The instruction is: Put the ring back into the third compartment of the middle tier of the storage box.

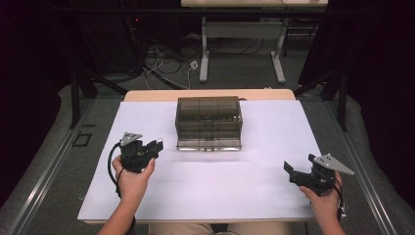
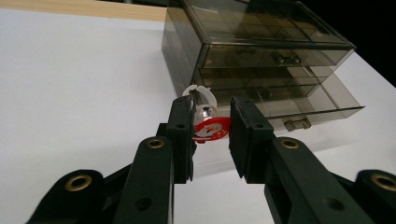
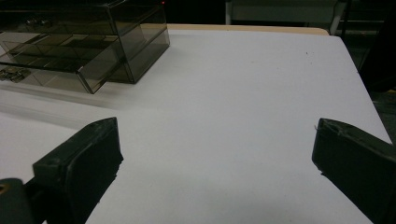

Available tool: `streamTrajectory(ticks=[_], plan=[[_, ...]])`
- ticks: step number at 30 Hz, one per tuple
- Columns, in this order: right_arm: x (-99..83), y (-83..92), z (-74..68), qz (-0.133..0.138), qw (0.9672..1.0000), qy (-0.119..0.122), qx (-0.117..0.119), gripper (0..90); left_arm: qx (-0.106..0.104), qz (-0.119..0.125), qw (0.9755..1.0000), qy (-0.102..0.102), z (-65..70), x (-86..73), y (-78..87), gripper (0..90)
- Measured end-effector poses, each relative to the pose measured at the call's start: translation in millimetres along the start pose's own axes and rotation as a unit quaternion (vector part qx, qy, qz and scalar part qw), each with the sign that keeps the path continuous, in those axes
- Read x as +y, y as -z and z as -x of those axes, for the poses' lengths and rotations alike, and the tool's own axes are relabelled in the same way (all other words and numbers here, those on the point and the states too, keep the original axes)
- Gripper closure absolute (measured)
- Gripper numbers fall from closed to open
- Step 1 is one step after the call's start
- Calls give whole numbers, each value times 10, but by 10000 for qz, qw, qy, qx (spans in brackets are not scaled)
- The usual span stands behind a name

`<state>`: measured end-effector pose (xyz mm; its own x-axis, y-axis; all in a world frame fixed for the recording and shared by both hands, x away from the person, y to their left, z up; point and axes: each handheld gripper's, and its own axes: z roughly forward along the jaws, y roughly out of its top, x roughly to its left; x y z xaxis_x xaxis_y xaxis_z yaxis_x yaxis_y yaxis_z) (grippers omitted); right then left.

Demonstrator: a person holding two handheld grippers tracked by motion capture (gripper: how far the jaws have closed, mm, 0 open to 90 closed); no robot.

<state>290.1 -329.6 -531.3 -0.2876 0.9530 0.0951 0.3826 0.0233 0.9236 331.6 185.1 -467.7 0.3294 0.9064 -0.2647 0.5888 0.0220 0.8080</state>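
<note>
The left gripper is clamped on a small key ring with a red-and-white tag, held above the white table just left of the smoked-plastic drawer box. The box sits at the table's centre-rear with its lowest drawer pulled partly out. The right gripper hovers near the table's right edge, jaws wide apart and holding nothing.

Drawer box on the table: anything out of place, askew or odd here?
The bottom drawer of the smoky drawer box sits pulled partly out while the drawers above are shut. The left gripper grips a small red-and-white keyring-like item. The right gripper is open, holding nothing.
</note>
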Motion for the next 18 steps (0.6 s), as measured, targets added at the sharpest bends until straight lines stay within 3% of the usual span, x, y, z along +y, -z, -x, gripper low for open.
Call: streamTrajectory(ticks=[18], plan=[[1,4,5,5,10000,4,-24,11,-224,18,9995,-237,244,175,-148,710]])
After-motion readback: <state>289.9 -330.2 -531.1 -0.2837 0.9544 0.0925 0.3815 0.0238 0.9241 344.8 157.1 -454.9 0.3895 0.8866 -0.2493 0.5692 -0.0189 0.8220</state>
